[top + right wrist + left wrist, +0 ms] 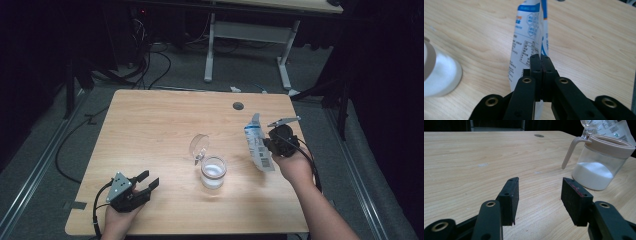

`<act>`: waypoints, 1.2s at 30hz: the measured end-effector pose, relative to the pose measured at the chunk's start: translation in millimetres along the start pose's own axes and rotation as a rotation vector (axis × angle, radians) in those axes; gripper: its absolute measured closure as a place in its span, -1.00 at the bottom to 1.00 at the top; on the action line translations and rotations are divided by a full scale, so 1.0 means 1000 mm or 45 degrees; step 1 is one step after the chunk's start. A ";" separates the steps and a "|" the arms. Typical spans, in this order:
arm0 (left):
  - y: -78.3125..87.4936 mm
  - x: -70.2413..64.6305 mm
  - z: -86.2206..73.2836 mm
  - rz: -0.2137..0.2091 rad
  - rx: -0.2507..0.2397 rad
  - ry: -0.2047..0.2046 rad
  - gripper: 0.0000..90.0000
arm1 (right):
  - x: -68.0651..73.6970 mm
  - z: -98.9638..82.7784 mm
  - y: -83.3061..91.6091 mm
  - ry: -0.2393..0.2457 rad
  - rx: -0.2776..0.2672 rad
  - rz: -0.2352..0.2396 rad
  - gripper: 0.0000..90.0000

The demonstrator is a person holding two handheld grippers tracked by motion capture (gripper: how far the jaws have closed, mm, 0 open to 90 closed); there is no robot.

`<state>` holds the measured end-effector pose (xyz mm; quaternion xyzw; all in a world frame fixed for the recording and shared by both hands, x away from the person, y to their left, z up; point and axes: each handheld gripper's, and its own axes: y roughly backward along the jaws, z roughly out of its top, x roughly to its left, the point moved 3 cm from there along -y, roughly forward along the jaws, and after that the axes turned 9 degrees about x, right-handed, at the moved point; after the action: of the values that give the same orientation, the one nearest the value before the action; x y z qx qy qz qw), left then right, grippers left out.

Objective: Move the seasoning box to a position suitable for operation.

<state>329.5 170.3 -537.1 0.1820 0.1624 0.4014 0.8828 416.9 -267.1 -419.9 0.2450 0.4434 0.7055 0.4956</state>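
The right claw (274, 142) is clamped shut on the edge of a white and blue pouch (259, 142), holding it upright above the right part of the surface (150, 130). In the right gripper view the two black jaws meet flat on the pouch's (529, 37) printed film, a pinch that likely keeps the bag from folding while its contents are handled. The jar (213, 172) stands near the middle of the surface, slightly toward the person, with its clear hinged lid (198, 146) tipped up and back, so the mouth is free from above. White powder (salt or sugar, perhaps) fills its lower part, as the left gripper view shows (596, 175). The pouch hangs just to the right of the jar, apart from it.

The left claw (145, 181) rests low at the near left corner, jaws spread and gripping nothing, pointed toward the jar; it seems parked there, ready to steady the jar if needed.

Open wood lies all around the jar, widest to the left and far side. The right hand (295, 167) sits close to the surface's right edge, so the roomier path for the pouch is inward, toward the jar. A small round grommet (238, 106) marks the far side.
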 end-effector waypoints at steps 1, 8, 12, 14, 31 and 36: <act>0.000 0.000 0.000 -0.001 0.001 -0.001 0.09 | 0.001 0.000 0.000 -0.008 -0.017 -0.001 1.00; 0.001 0.000 0.000 -0.003 -0.004 0.001 0.09 | 0.002 -0.005 0.003 -0.036 -0.137 -0.005 1.00; 0.001 0.000 0.000 -0.003 -0.002 -0.002 0.09 | 0.003 -0.010 0.003 -0.052 -0.194 -0.002 1.00; 0.001 0.000 0.000 -0.004 -0.003 -0.002 0.09 | 0.004 -0.014 0.004 -0.053 -0.230 -0.014 1.00; 0.002 0.000 0.000 0.006 0.007 -0.020 0.09 | 0.003 -0.060 -0.004 -0.108 -0.457 0.006 1.00; 0.001 0.001 -0.001 0.011 0.009 -0.020 0.09 | 0.001 -0.070 -0.010 -0.149 -0.530 0.032 1.00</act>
<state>328.8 171.8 -537.0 0.1891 0.1559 0.4030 0.8818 366.3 -292.3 -463.0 0.1834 0.2556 0.7726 0.5515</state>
